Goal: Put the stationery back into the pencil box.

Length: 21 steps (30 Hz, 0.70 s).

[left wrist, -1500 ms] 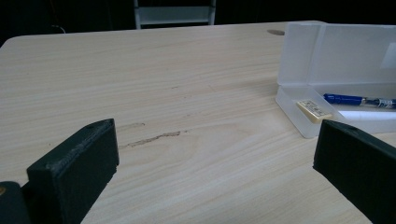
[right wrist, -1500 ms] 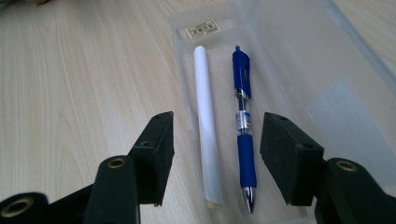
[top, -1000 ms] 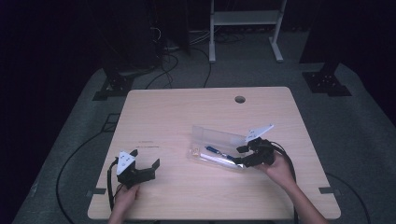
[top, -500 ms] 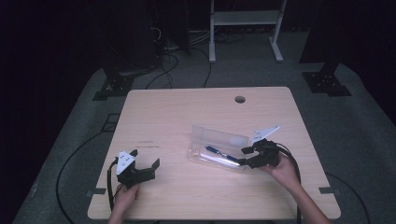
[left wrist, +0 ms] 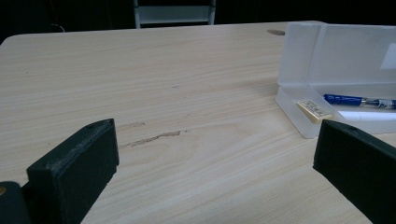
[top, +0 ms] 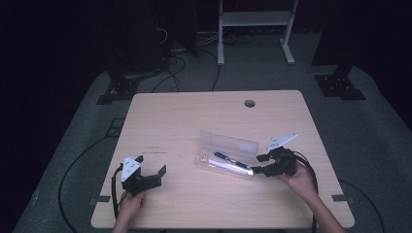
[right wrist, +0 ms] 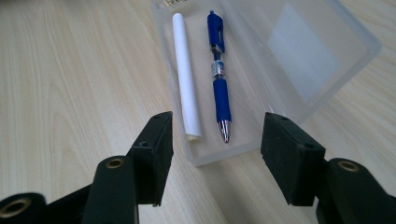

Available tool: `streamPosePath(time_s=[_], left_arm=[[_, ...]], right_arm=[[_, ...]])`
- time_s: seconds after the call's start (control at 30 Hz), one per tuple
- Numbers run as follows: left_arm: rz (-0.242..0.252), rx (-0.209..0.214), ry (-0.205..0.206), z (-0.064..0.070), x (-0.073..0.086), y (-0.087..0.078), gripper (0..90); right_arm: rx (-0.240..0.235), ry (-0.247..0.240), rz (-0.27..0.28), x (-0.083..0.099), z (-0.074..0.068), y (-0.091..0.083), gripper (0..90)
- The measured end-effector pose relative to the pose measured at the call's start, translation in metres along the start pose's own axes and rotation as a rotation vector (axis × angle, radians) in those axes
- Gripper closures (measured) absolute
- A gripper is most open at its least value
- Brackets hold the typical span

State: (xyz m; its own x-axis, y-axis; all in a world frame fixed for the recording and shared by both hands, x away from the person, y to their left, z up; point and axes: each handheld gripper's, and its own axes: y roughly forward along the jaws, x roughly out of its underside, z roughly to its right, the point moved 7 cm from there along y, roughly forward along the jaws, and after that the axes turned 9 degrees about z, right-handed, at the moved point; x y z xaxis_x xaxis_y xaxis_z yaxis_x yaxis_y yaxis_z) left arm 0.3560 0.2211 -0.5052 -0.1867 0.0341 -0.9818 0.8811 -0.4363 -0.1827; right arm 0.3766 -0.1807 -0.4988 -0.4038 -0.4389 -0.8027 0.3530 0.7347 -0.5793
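Since a second ago the right gripper has drawn back a little from the clear plastic pencil case, toward the table's right edge, while the left gripper has stayed where it was near the front left of the pale wooden table. Both pairs of jaws are spread wide with nothing between them. The case lies open right of the table's middle, its translucent lid tipped up on the far side. Inside the tray, in the right gripper view, a blue click pen lies beside a white cylindrical stick, both pointing toward the gripper, whose jaws stand just short of the case's near end. From the left gripper view a small cream-coloured eraser sits at the tray's end, the left gripper's jaws well apart from the case.
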Motion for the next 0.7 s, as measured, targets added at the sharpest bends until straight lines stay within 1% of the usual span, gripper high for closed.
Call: streamPosePath(time_s=[0.23, 0.7], left_arm=[[-0.002, 0.0, 0.004, 0.0, 0.0, 0.0, 0.0], [-0.003, -0.001, 0.004, 0.0, 0.0, 0.0, 0.0]], right_arm=[[0.008, 0.013, 0.008, 0.008, 0.003, -0.006, 43.1], [0.021, 0.033, 0.009, 0.02, 0.004, -0.014, 43.3]])
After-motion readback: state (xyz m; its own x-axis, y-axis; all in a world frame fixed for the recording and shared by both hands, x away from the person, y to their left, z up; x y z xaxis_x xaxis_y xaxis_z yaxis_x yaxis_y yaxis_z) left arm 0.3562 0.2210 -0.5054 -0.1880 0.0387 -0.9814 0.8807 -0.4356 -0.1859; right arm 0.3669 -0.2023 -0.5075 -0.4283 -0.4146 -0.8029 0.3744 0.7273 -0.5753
